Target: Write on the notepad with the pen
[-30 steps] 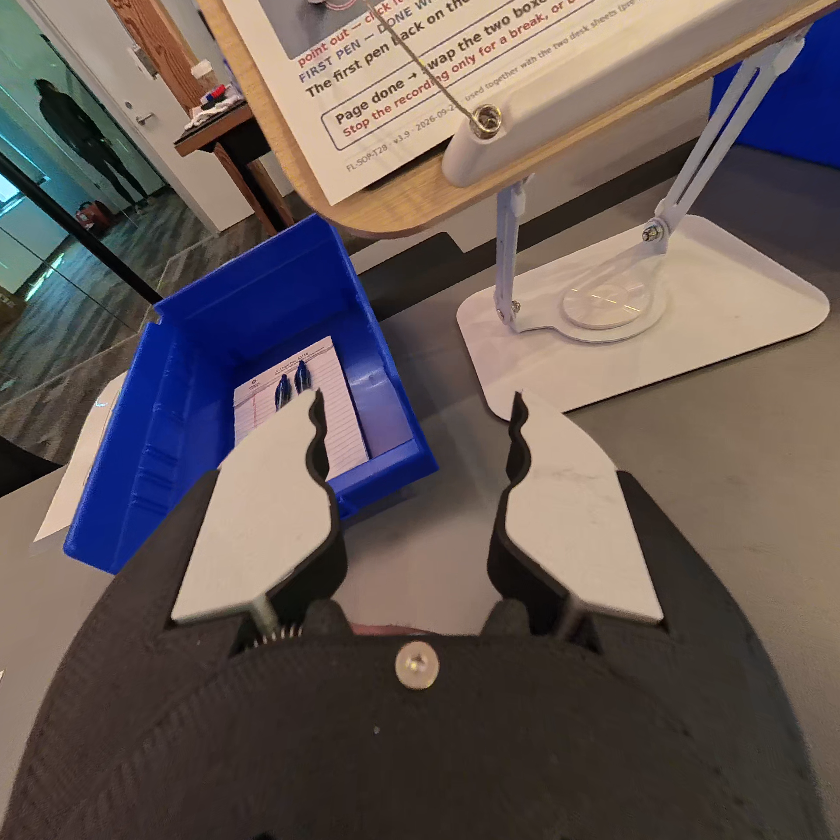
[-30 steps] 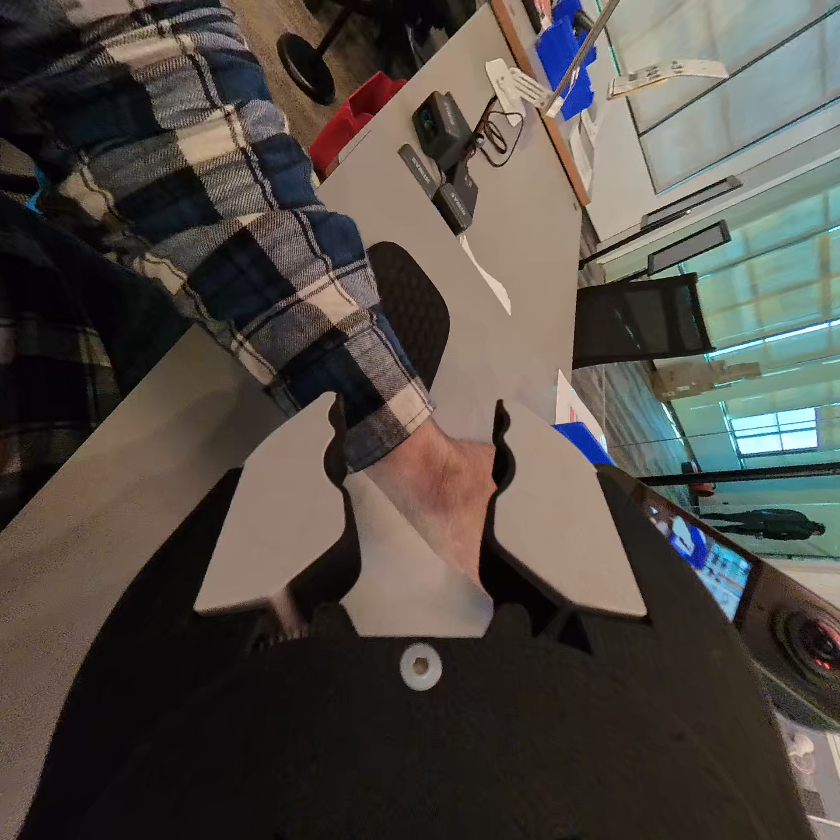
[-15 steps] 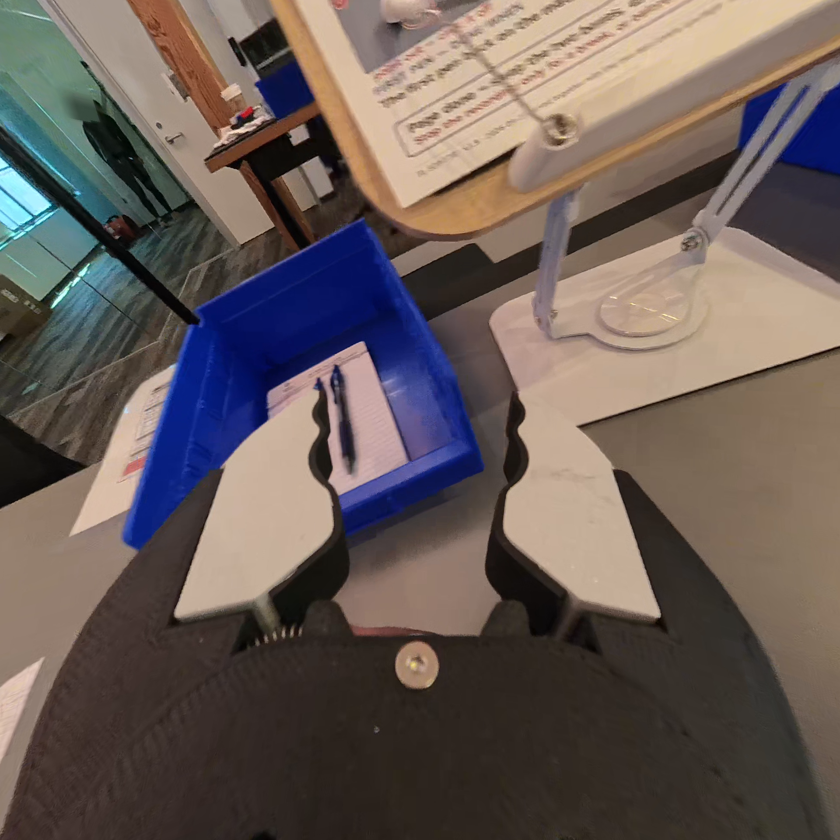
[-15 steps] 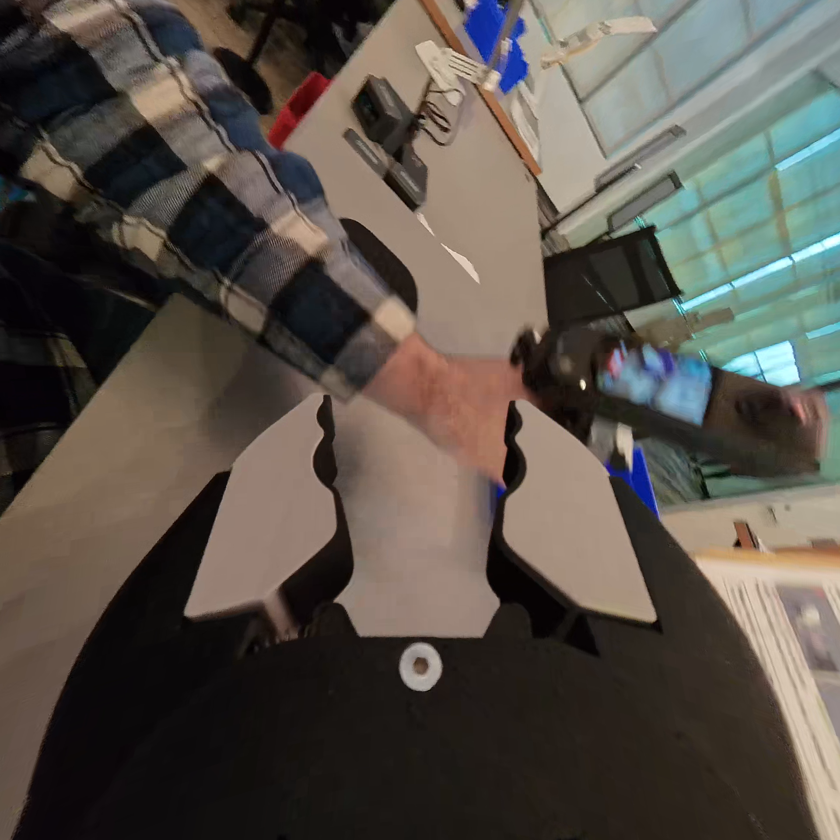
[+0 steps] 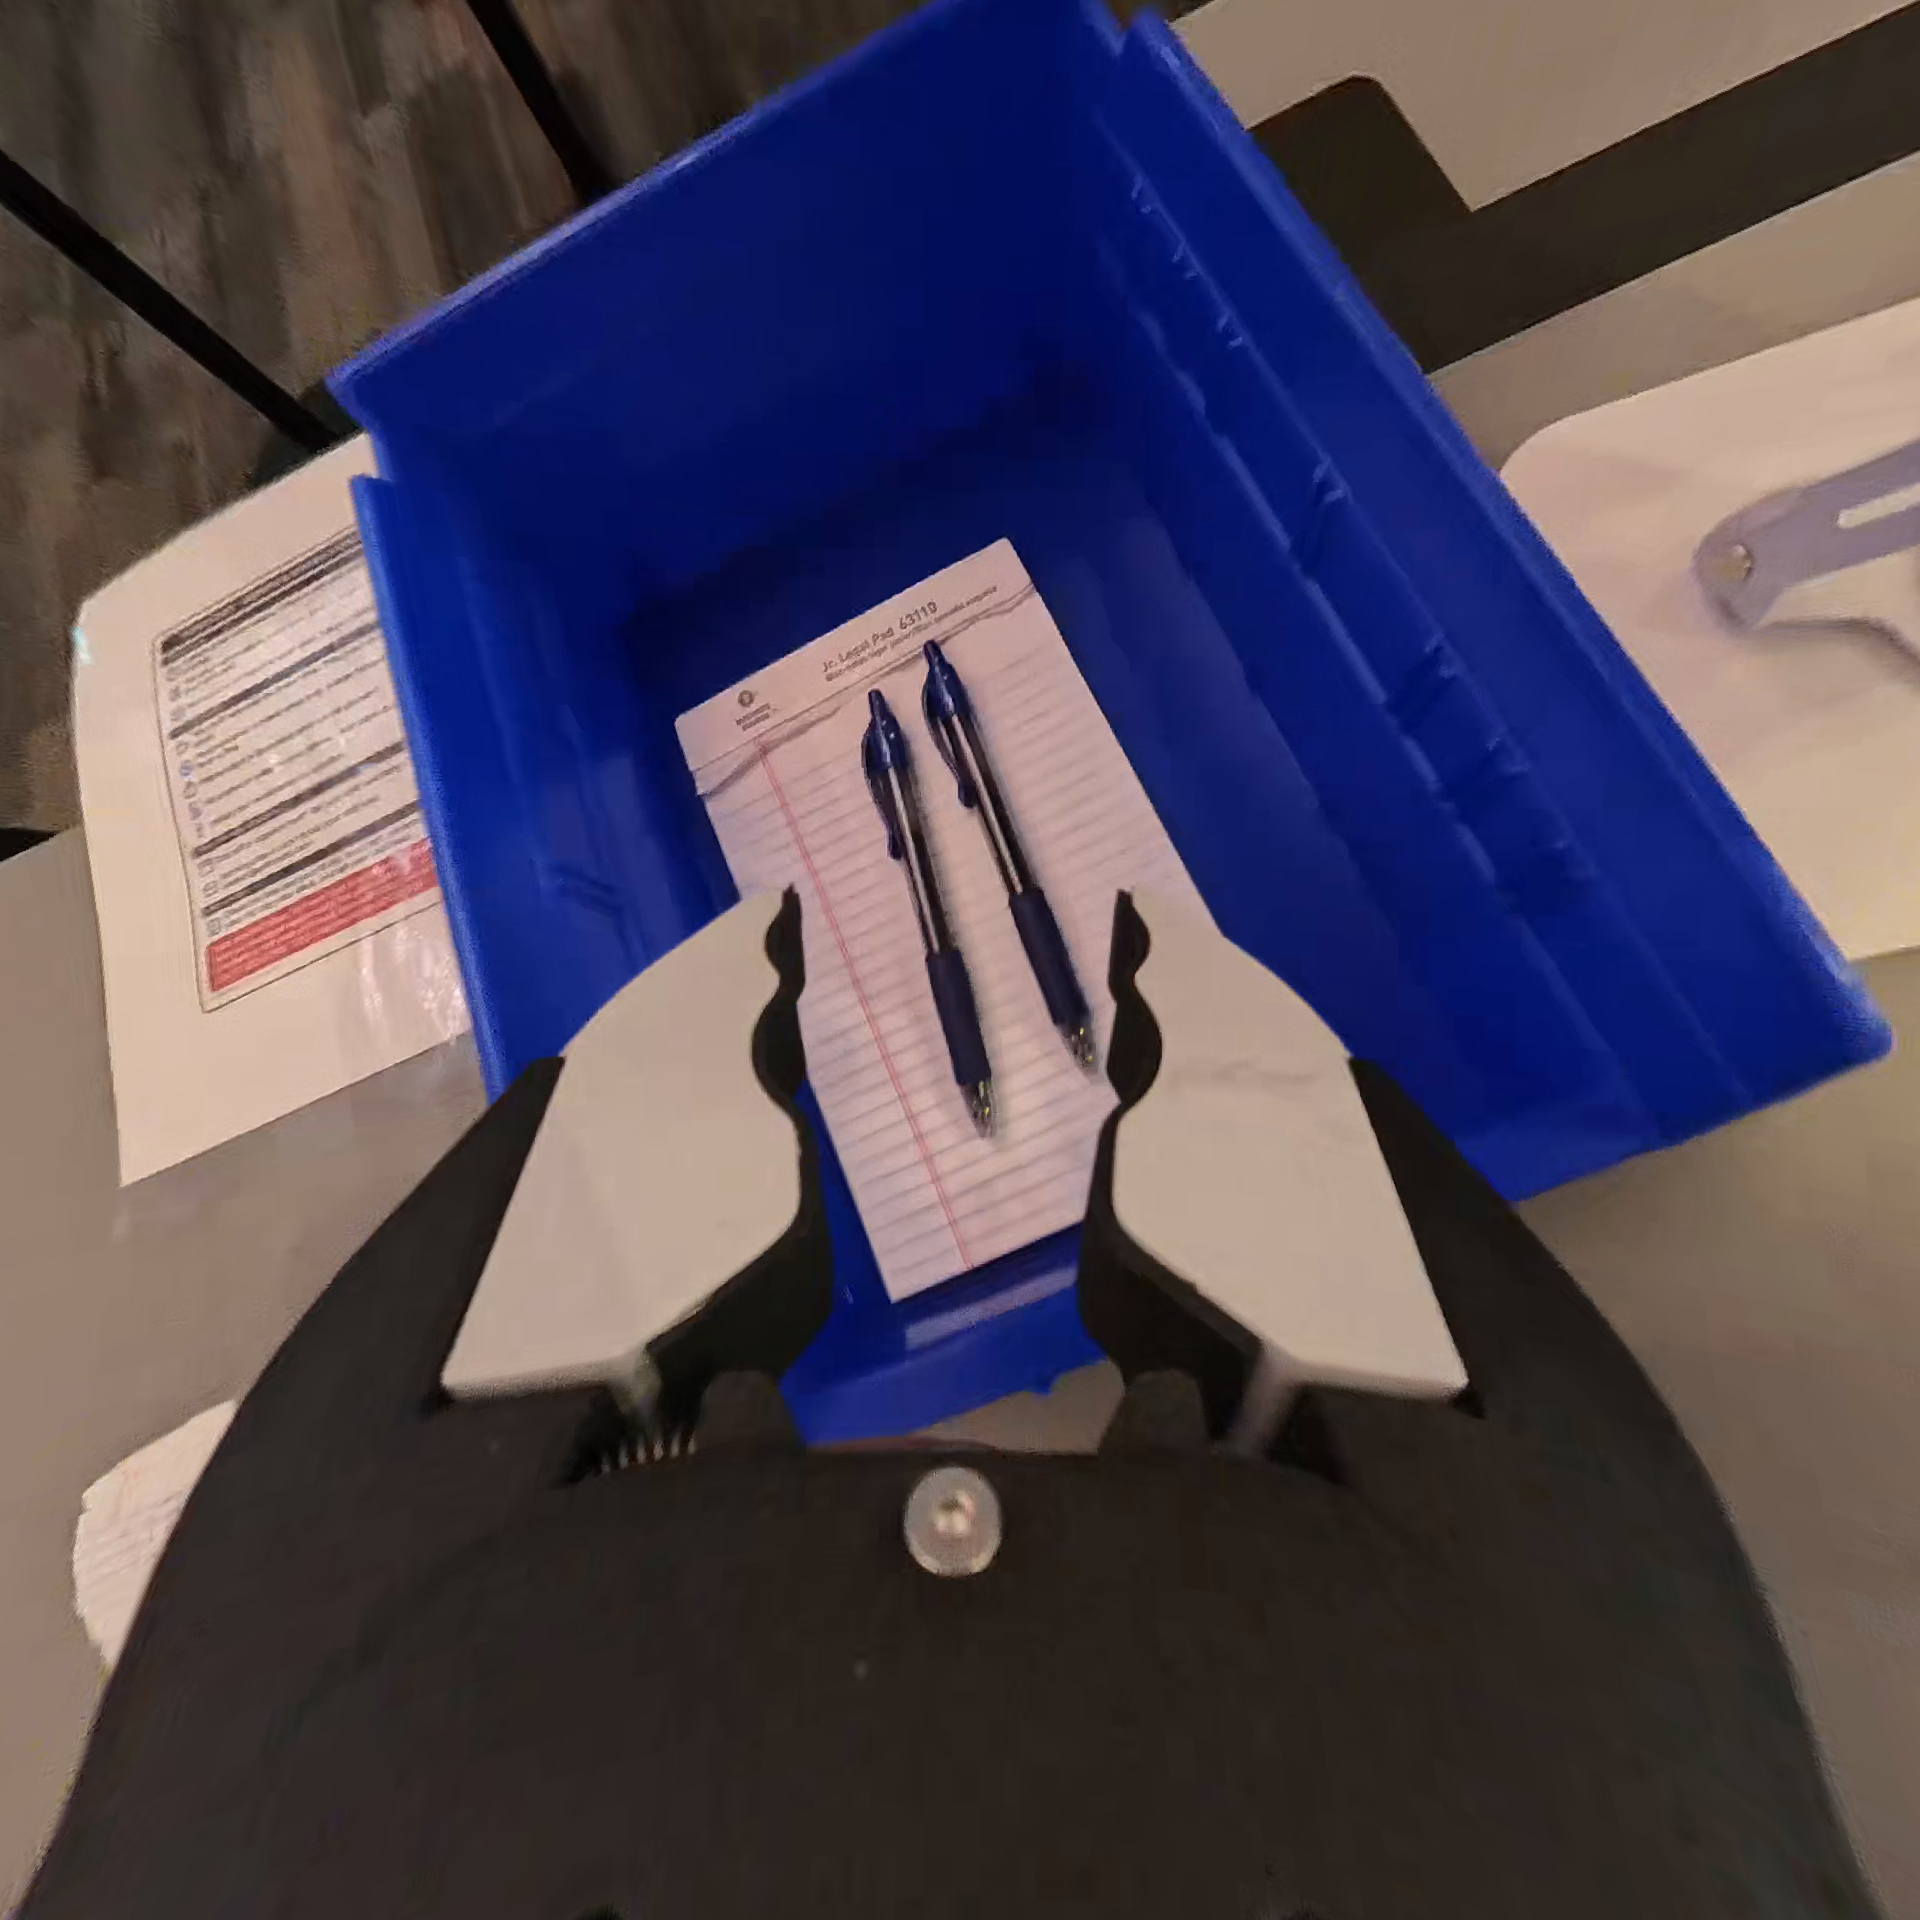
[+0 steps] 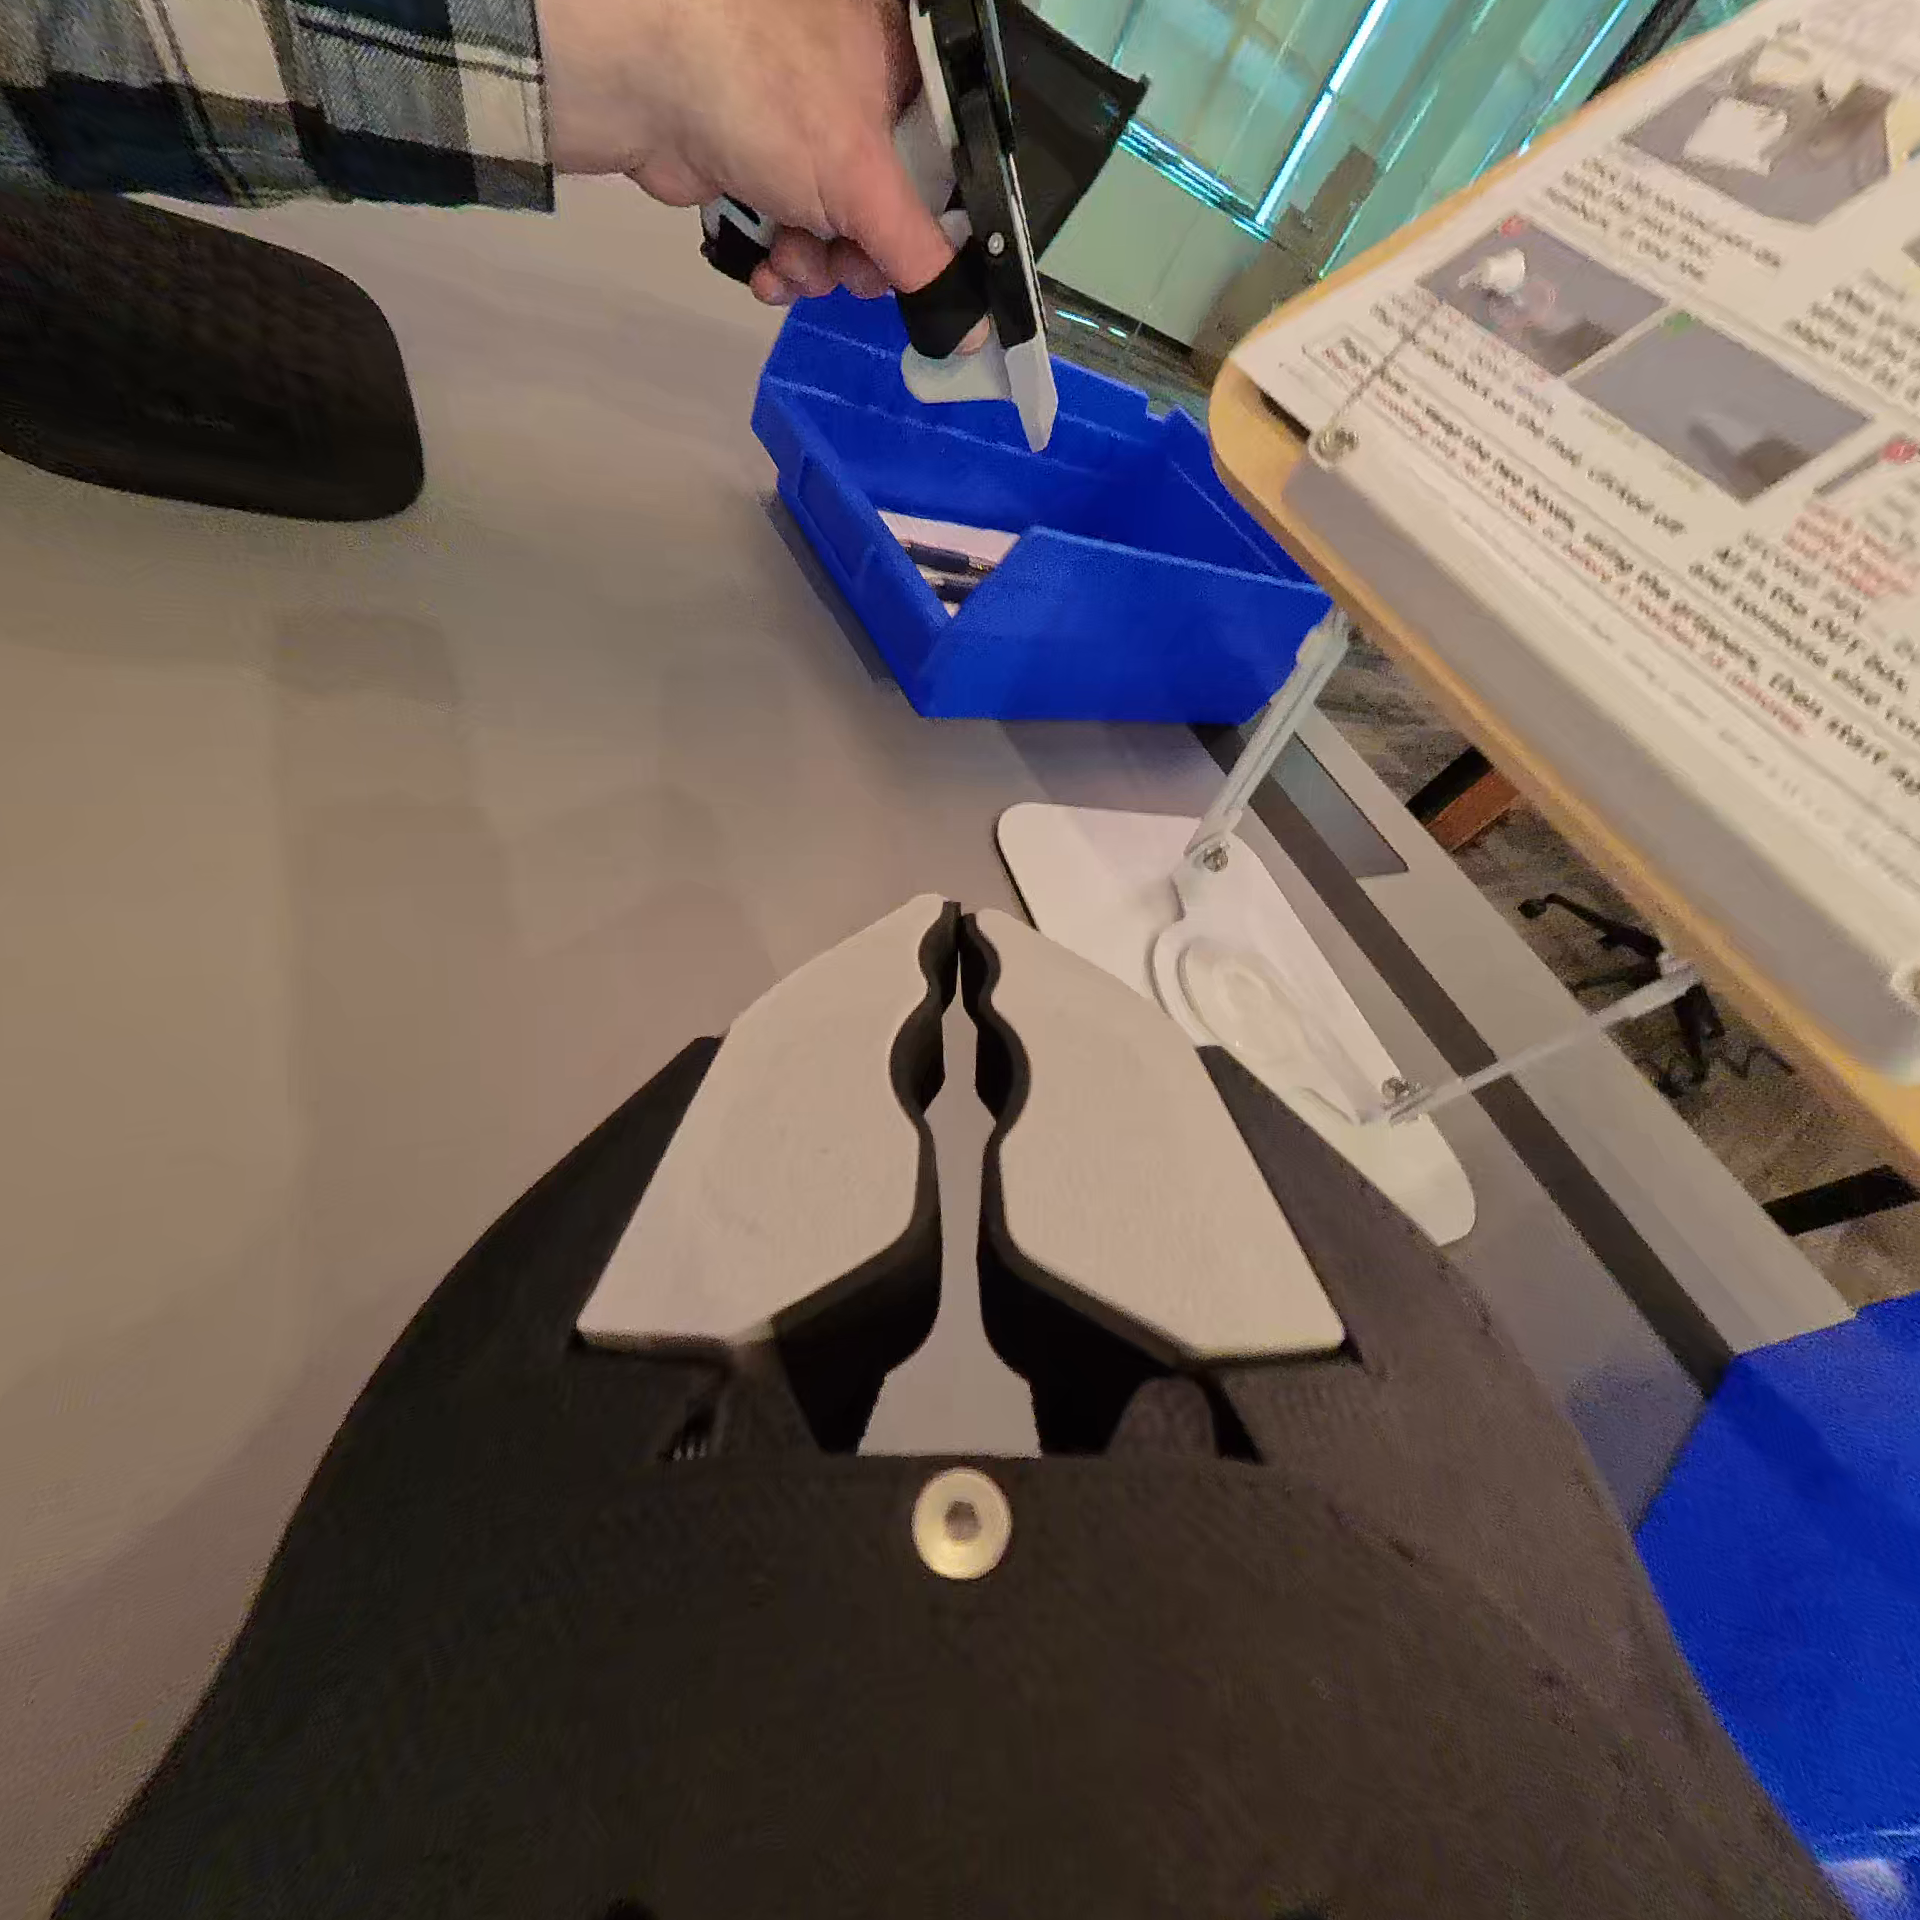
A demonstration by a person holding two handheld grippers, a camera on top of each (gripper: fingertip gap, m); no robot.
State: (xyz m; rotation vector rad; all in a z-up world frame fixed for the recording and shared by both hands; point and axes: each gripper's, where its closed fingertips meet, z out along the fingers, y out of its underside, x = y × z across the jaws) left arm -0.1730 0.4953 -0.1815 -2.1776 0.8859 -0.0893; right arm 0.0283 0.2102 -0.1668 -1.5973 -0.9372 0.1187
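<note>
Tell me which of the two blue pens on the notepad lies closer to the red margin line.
The left pen; its tip ends lower on the notepad than the right pen, which lies farther from that line.

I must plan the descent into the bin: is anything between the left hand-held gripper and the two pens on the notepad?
Nothing visible. The left hand-held gripper, open, hangs above the blue bin; both pens lie uncovered on the notepad.

printed notepad (image 5: 940, 935) header, instruction sheets (image 6: 1662, 343)
</note>
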